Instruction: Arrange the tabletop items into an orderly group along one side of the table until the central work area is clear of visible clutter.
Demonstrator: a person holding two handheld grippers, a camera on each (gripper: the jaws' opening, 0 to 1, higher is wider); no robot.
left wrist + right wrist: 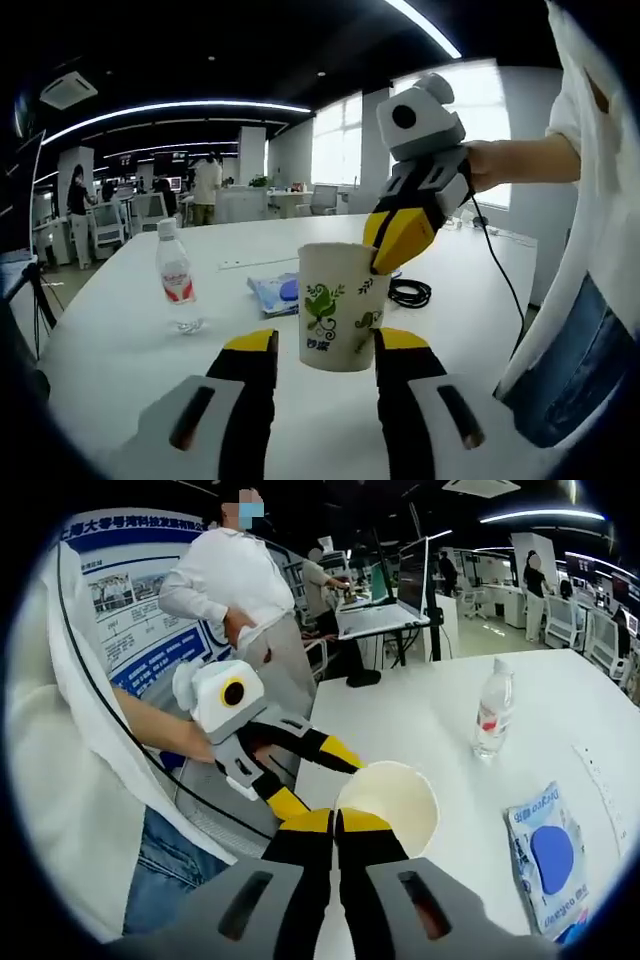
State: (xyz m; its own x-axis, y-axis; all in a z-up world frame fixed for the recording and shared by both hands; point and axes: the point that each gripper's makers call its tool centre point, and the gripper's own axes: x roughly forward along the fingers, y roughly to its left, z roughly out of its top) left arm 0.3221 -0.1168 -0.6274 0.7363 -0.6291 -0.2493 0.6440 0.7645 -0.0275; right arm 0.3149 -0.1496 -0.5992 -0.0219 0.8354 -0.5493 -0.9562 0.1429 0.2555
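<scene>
On the white table [120, 330] I count one clear plastic water bottle [174, 262], one blue wipes packet [274, 293] and one cream paper cup [343, 306]. My left gripper [325, 345] spreads wide around it; my right gripper [336, 822] pinches its rim.

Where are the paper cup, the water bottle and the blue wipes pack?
paper cup [340, 305], left gripper view, printed side wall.
water bottle [492, 718], right gripper view, red label.
blue wipes pack [549, 858], right gripper view, blue oval.

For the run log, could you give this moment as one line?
right gripper: shut on paper cup rim | left gripper: open, straddling cup | water bottle, wipes pack: untouched
</scene>
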